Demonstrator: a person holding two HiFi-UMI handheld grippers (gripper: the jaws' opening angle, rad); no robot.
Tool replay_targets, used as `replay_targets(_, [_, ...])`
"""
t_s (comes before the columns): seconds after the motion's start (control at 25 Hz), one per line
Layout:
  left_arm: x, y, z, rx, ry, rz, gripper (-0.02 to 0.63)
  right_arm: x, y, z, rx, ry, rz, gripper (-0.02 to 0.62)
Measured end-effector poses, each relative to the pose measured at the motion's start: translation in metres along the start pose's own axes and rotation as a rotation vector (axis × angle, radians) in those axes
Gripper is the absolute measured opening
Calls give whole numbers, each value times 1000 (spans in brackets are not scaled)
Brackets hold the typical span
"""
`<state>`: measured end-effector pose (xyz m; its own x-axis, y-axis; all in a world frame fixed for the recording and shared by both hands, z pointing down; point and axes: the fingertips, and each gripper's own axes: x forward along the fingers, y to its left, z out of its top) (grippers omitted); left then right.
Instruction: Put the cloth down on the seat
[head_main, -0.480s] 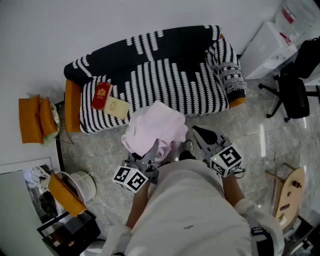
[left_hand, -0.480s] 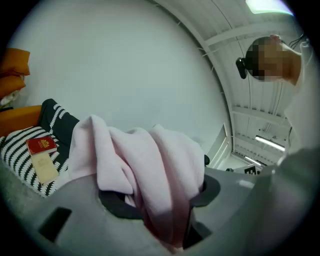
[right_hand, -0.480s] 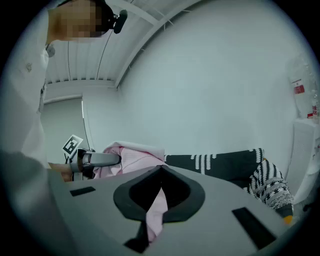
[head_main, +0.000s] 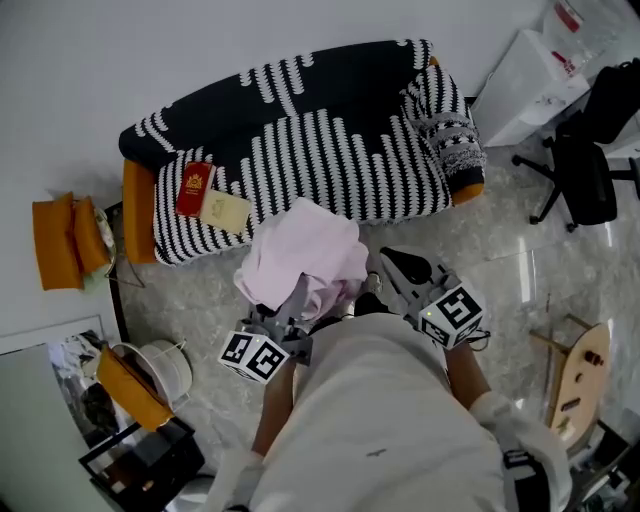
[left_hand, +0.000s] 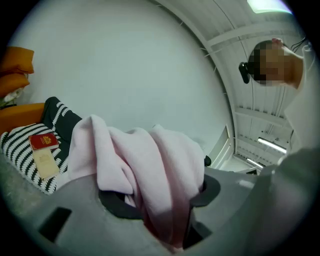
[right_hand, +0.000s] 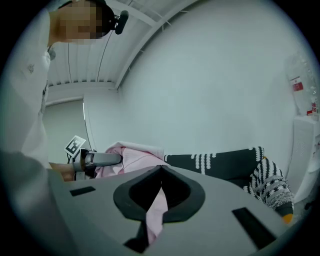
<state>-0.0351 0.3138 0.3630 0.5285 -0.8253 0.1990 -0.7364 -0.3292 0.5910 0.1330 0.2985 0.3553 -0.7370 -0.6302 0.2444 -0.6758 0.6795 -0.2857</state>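
Hardly anything has moved since the earlier frame: both grippers and the cloth keep their place before the sofa, and only the head view has slid a little, so the sofa sits slightly higher and further left in it.

The left gripper (left_hand: 161, 202) is clamped on a thick bunch of the pink cloth (head_main: 300, 252), which fills the gap between its jaws and heaps up over them. The right gripper (right_hand: 154, 202) has its jaws drawn narrow on a thin strip of the same cloth, which hangs down through the slot.

The cloth is held up between the two grippers, just in front of the sofa's front edge and above the marble floor (head_main: 200, 290). It is not lying on the seat.

The sofa (head_main: 330, 150) wears a black-and-white striped cover. On its left part lie a red booklet (head_main: 195, 188) and a cream card (head_main: 226, 212), touching each other. Orange cushions (head_main: 62, 240) lie on the floor to the left, and a black office chair (head_main: 588, 175) stands to the right.
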Motion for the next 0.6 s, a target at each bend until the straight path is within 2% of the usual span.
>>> replay_targets(0.36, [1,-10,-1,-3,-5,22,212,-8,0,0,-14,-9,42,8])
replay_targets(0.6, [0,-5,3,-18,9,35,212,-14,-5,-10,28,18,6,9])
